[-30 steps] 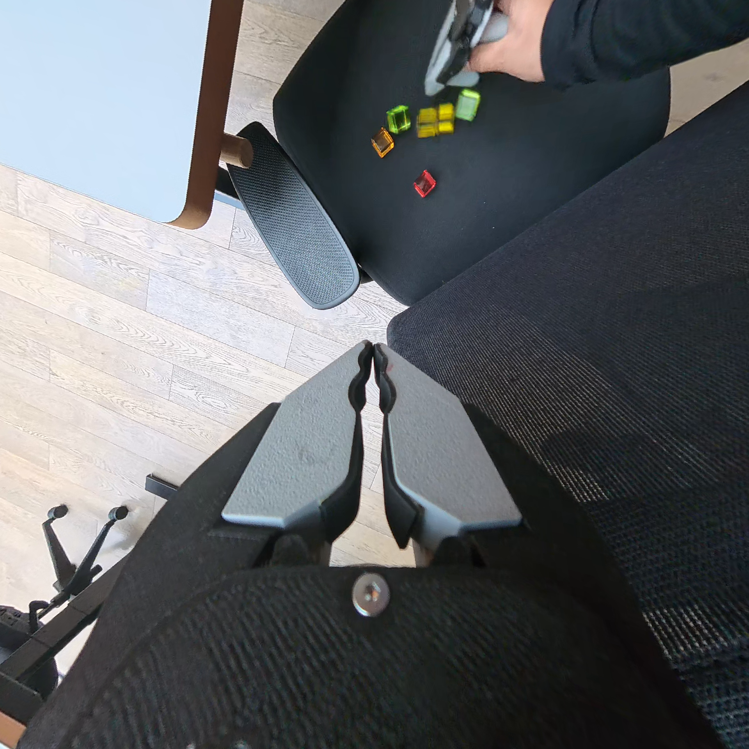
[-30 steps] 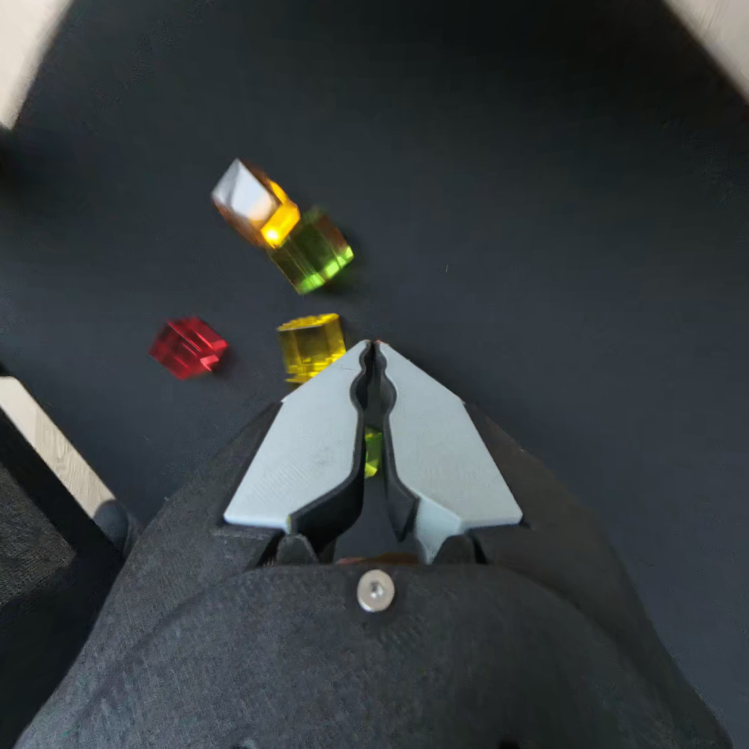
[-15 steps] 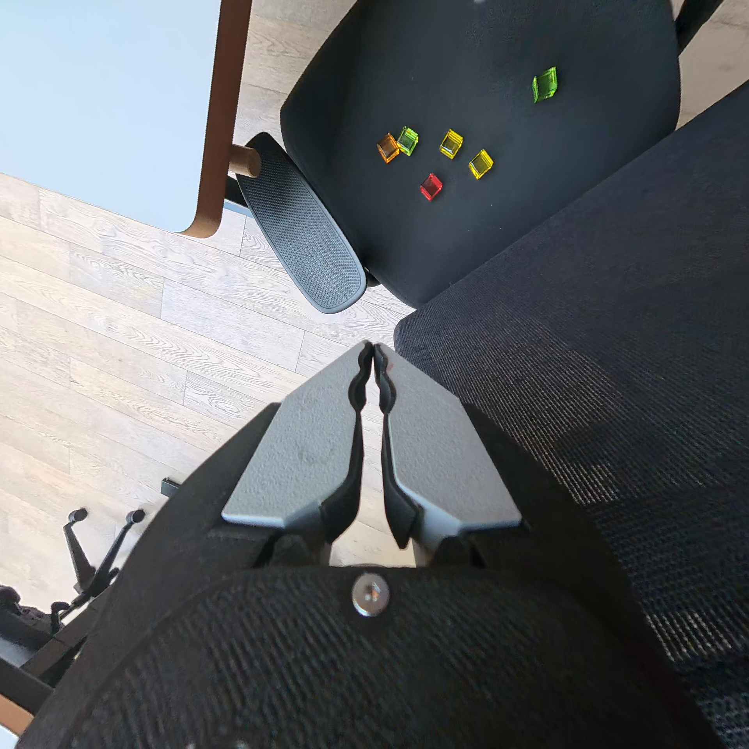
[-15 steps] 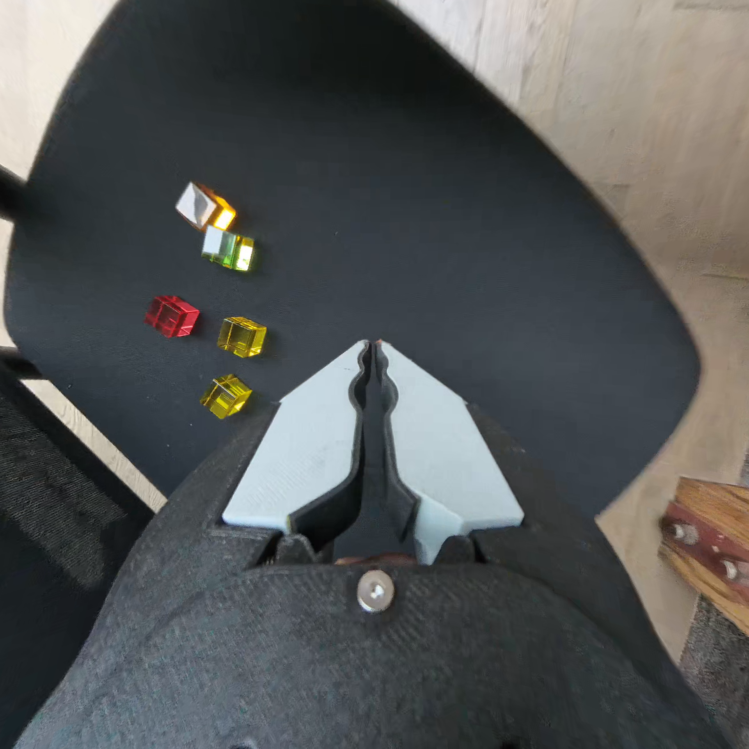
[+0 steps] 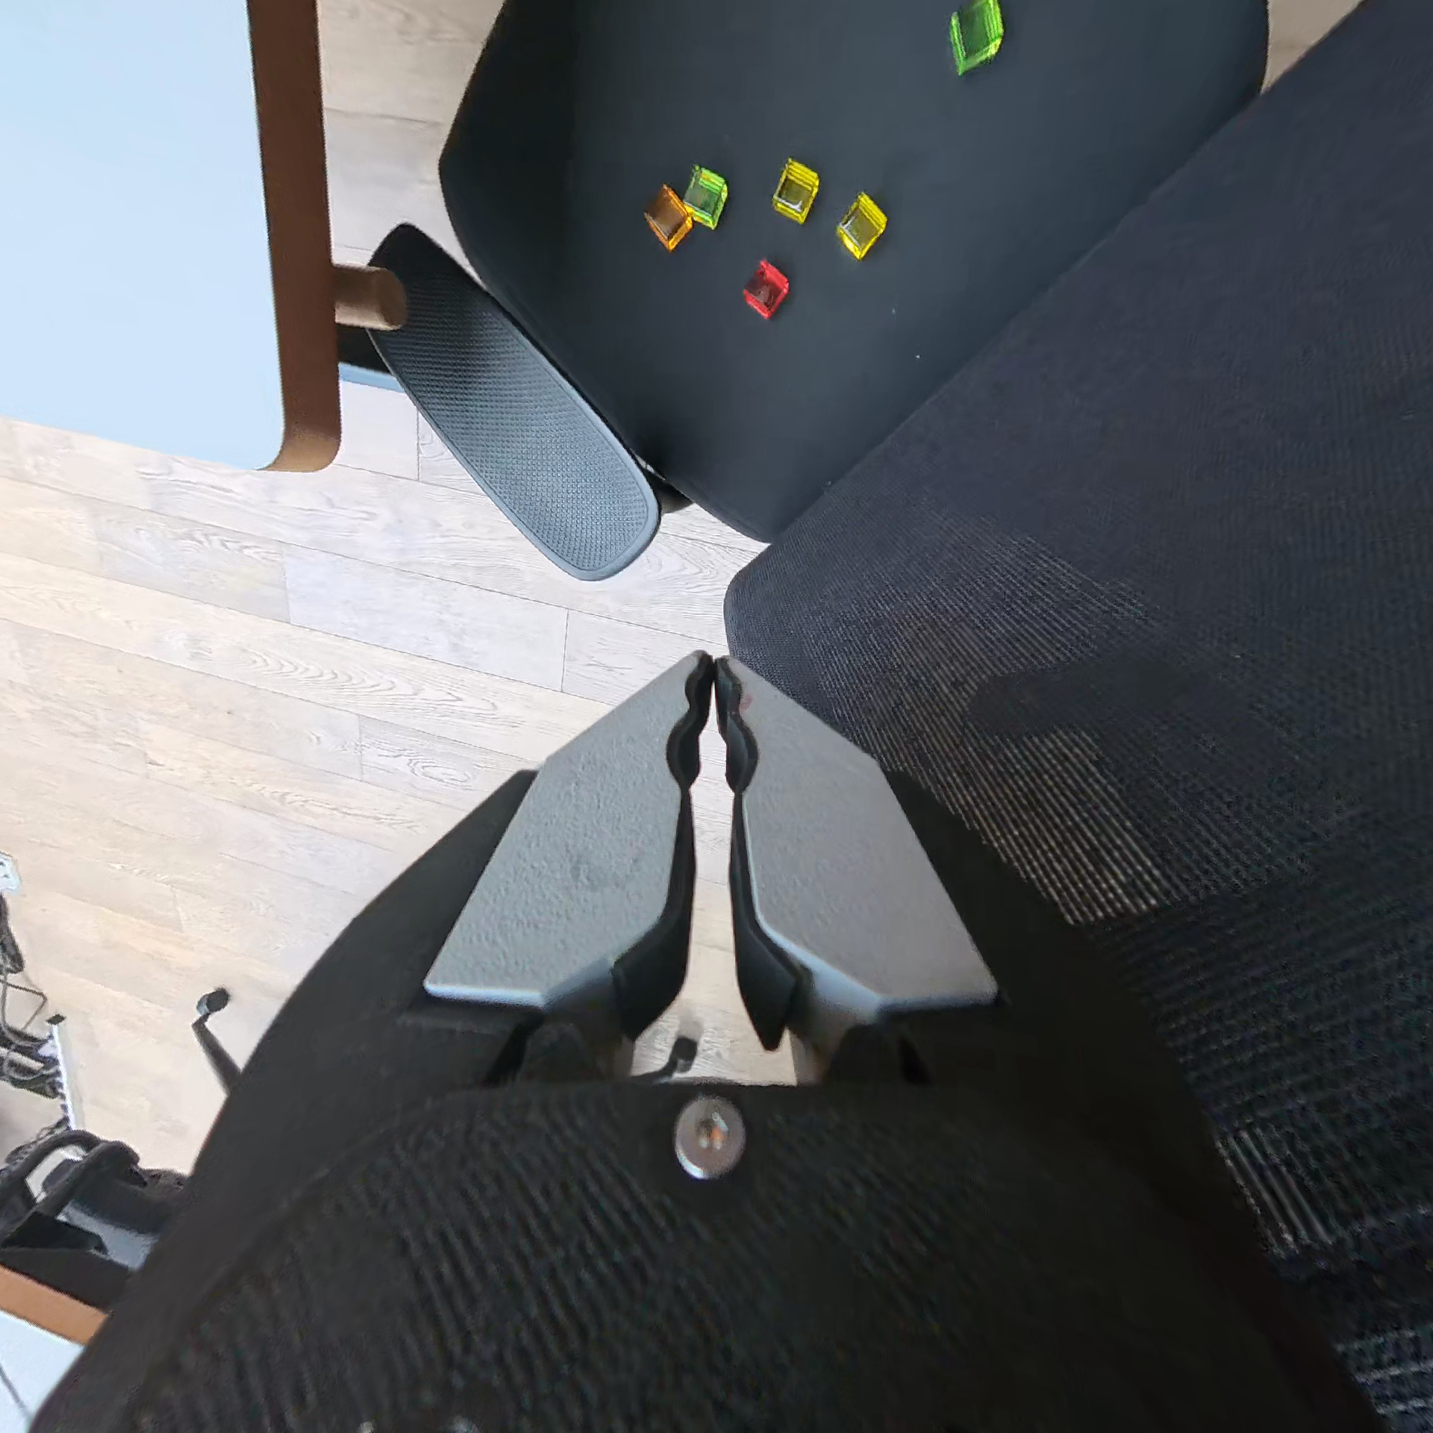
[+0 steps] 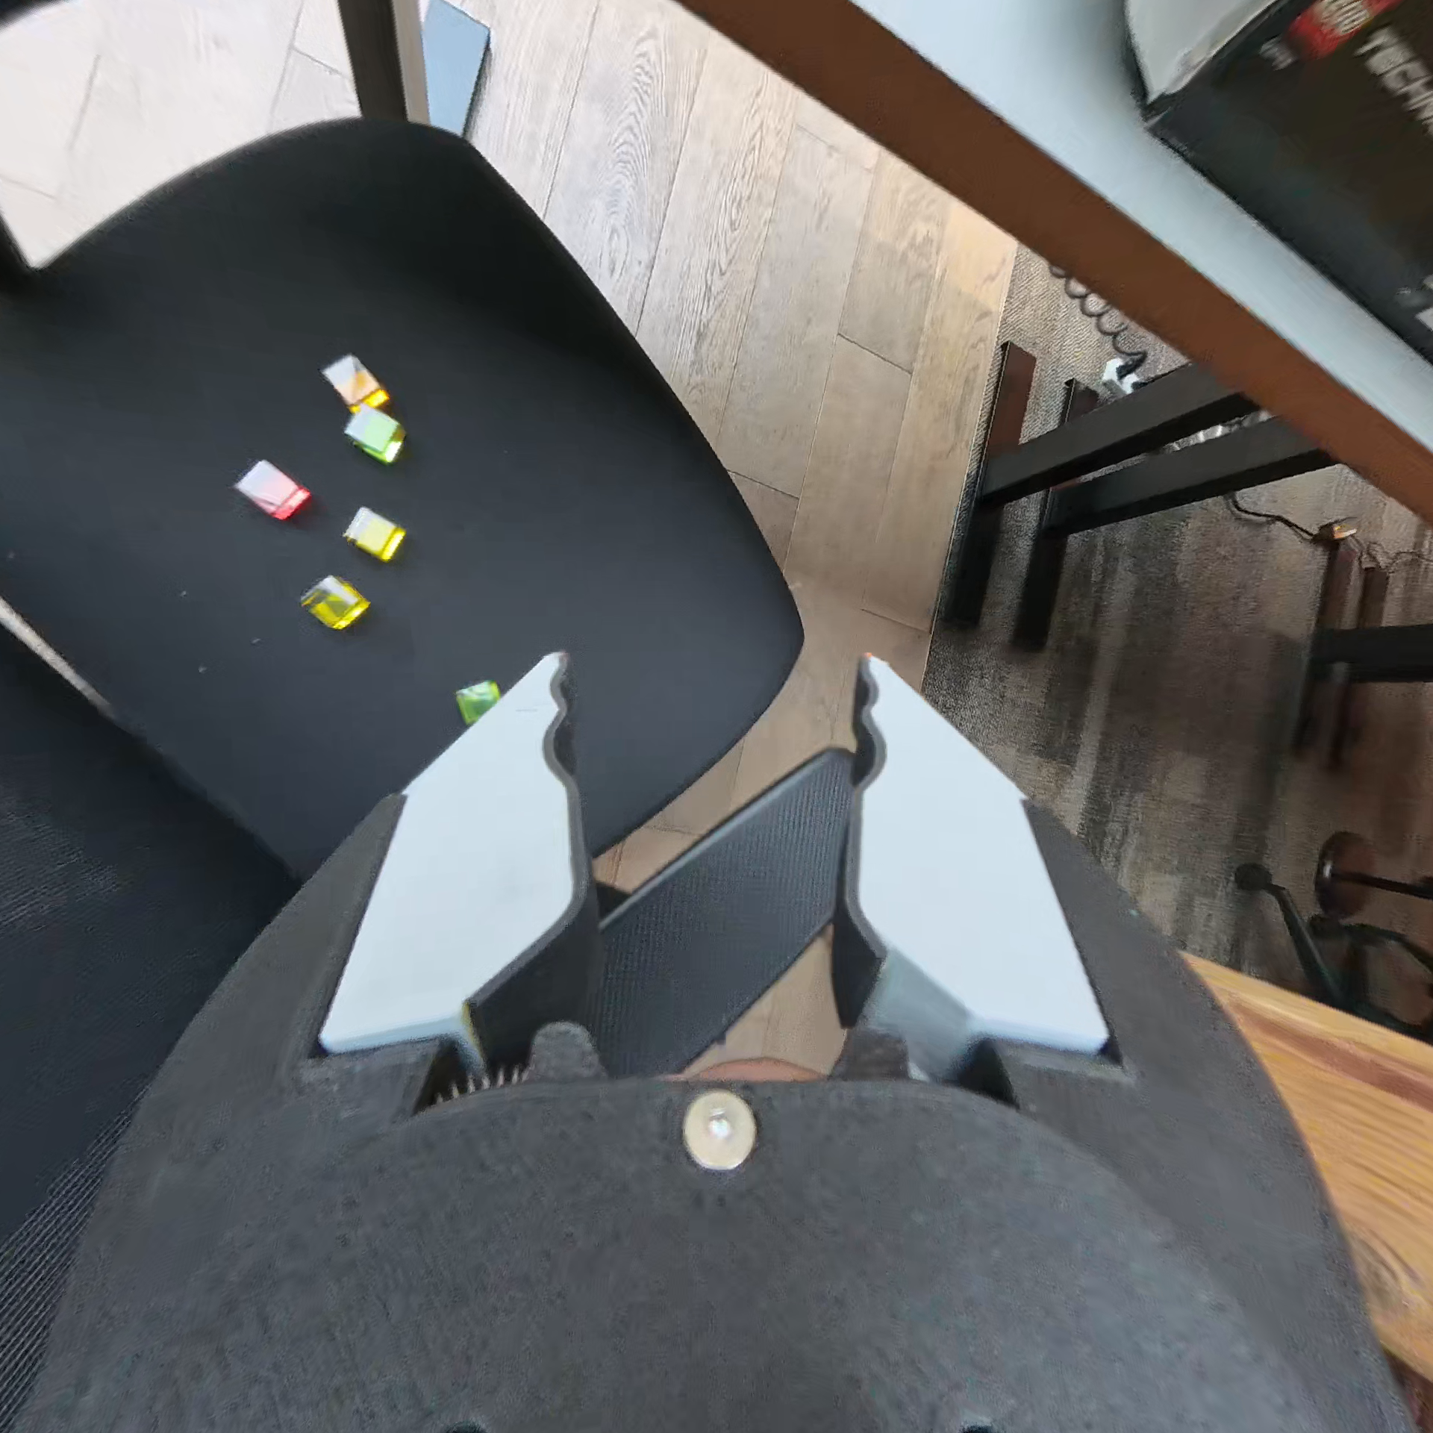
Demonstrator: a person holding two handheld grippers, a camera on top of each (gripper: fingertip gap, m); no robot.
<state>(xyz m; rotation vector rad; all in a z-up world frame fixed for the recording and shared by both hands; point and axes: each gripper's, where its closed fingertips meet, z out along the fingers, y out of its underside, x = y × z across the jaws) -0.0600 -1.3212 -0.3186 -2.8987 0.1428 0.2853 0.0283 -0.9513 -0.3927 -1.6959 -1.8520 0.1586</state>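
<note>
- The right gripper [image 6: 712, 671] is held wide open and empty, above the front edge of the black chair seat [image 6: 543, 388].
- 6 small translucent cubes are seen on that seat. The lone green cube [image 6: 476, 700] is nearest, just beside the tip of the left-hand finger [image 6: 496, 783], outside the gap between the fingers.
- The other 5 cubes are grouped farther left and ahead: 2 yellow cubes [image 6: 335, 602], a red cube [image 6: 273, 489], a second green cube [image 6: 375, 435] and an orange cube [image 6: 355, 383].
- The left gripper [image 5: 713, 673] is closed on nothing, over the floor [image 5: 233, 698] beside a second dark seat [image 5: 1124, 620], well apart from the cubes.
</note>
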